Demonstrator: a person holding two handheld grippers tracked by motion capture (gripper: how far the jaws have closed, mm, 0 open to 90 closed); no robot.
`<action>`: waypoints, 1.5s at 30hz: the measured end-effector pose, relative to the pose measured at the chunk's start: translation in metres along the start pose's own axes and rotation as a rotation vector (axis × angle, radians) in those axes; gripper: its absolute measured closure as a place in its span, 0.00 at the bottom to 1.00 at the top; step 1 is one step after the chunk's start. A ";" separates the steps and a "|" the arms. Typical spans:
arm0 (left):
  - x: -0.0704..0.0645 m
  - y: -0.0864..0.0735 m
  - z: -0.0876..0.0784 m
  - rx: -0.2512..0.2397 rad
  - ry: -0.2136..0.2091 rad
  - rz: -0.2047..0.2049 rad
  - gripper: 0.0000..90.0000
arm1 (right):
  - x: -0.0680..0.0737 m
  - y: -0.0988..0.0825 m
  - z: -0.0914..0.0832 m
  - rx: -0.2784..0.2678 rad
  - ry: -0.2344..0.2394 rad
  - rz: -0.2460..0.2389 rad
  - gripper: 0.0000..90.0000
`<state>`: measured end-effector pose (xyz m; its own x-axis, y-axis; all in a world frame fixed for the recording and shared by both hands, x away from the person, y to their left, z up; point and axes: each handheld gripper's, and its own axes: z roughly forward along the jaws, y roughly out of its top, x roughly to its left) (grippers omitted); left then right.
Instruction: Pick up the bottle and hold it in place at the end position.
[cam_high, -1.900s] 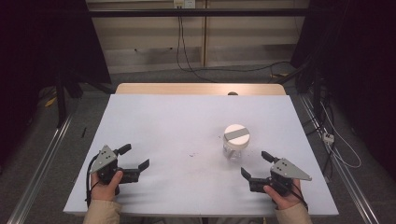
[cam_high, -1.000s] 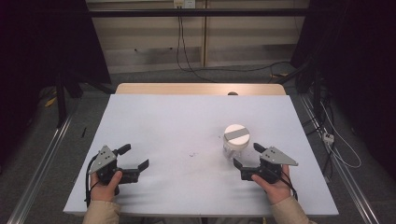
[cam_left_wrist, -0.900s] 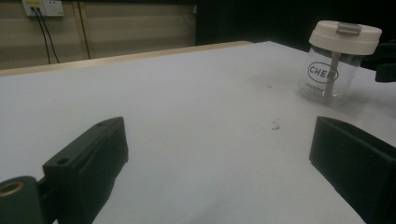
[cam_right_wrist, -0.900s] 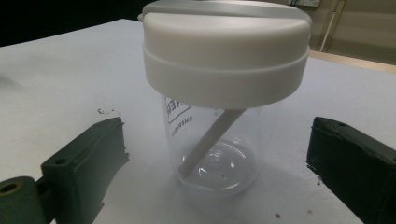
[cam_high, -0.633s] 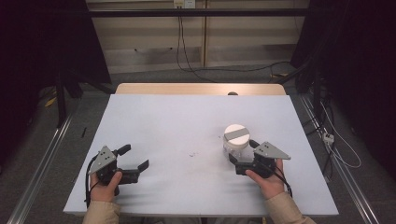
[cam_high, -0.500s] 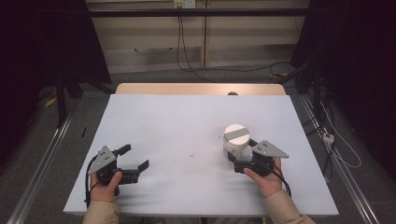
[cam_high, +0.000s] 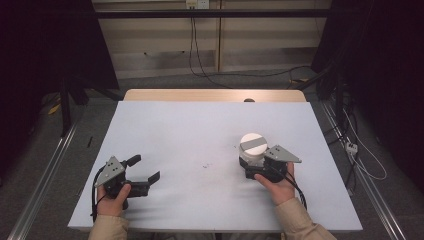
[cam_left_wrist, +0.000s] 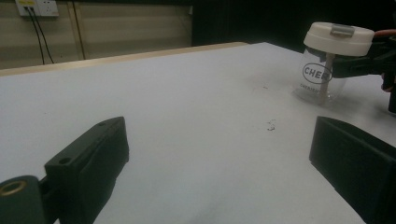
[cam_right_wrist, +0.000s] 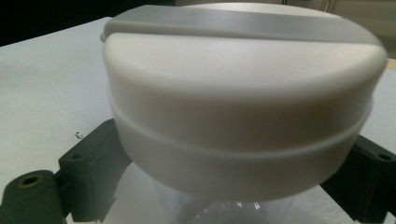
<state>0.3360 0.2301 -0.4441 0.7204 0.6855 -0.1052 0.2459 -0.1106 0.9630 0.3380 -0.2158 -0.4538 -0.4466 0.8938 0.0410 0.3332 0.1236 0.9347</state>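
While the left gripper (cam_high: 146, 169) rests low on the table (cam_high: 200, 130), well left of the jar (cam_high: 251, 155), its jaws stand wide apart with nothing between them. Right gripper (cam_high: 248, 169) sits just behind the jar, jaws either side of the clear body below the white lid (cam_right_wrist: 243, 93); they have just been closing on it, but whether the pads press yet cannot be told. Jar stands upright, right of the table's centre. Step in hand, by judgement: securing the jar. Next move calls for a firm, level squeeze below the lid before any lift or twist.
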 end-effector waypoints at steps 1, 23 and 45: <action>0.000 0.000 0.000 0.000 0.000 0.001 0.05 | 0.000 0.000 0.001 0.001 -0.002 0.005 0.11; 0.000 0.000 0.000 -0.003 -0.004 -0.003 0.05 | -0.001 0.002 0.011 -0.003 -0.021 -0.006 0.19; 0.001 0.000 -0.001 -0.004 -0.007 -0.008 0.05 | 0.006 0.013 0.018 -0.030 0.047 -0.066 0.20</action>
<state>0.3365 0.2314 -0.4440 0.7228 0.6815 -0.1149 0.2496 -0.1023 0.9629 0.3546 -0.2011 -0.4478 -0.5052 0.8630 -0.0051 0.2774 0.1679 0.9460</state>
